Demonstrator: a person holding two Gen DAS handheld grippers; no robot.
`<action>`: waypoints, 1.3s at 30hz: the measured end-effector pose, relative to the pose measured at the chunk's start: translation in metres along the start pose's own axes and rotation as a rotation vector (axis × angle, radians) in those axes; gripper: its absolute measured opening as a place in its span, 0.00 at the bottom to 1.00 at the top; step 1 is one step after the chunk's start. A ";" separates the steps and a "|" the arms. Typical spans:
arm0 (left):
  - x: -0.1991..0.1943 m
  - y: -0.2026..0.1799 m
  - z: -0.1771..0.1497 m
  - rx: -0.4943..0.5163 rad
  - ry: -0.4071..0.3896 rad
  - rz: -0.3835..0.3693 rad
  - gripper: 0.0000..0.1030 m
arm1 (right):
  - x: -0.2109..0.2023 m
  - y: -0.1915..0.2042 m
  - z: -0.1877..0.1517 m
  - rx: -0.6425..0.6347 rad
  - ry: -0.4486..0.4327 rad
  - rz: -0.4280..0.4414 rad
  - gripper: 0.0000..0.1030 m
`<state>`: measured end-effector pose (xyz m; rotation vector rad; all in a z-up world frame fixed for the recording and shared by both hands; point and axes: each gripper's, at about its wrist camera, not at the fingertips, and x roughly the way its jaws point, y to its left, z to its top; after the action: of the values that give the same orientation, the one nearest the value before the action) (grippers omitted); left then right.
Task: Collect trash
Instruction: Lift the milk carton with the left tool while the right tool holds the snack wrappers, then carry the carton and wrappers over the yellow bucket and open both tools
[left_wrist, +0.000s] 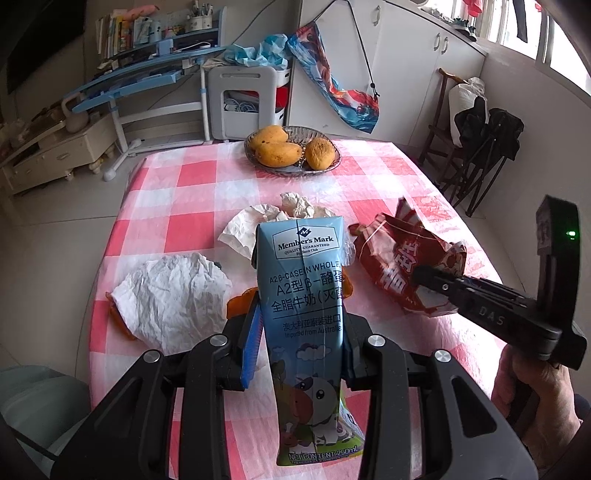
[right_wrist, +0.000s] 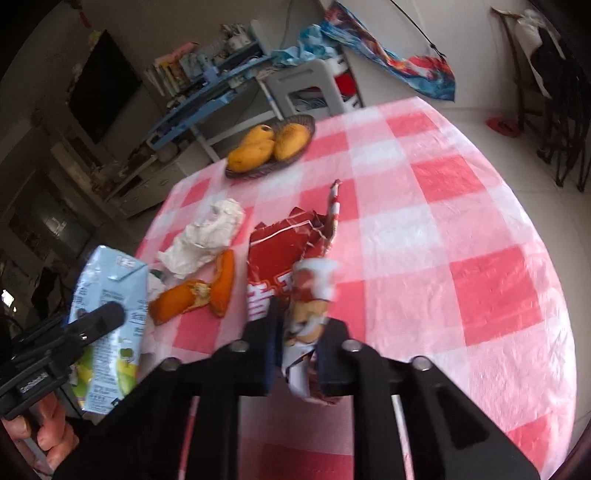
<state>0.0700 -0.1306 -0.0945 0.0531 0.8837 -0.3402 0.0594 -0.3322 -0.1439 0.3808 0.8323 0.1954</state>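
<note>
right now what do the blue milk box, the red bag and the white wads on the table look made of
Milk carton: coated paperboard by the look, smooth printed faces and a folded seam.
Red snack bag: thin plastic or foil film, probably; glossy, creased, torn open.
White wads: tissue or paper napkin, matte and finely crumpled.

Two close wrist views angled down, sharing the checked table (left_wrist: 369, 177) (right_wrist: 443, 184).
</note>
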 end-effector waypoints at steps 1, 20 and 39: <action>-0.001 0.001 0.001 -0.002 -0.004 0.000 0.33 | -0.002 0.002 0.000 -0.002 -0.008 0.007 0.11; -0.010 -0.003 -0.004 0.013 -0.046 0.023 0.33 | -0.024 0.021 0.002 -0.053 -0.066 0.086 0.11; -0.038 -0.006 -0.010 0.057 -0.135 0.093 0.33 | -0.058 0.066 -0.011 -0.233 -0.067 0.077 0.11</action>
<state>0.0385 -0.1238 -0.0713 0.1223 0.7350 -0.2785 0.0117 -0.2871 -0.0846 0.1994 0.7203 0.3455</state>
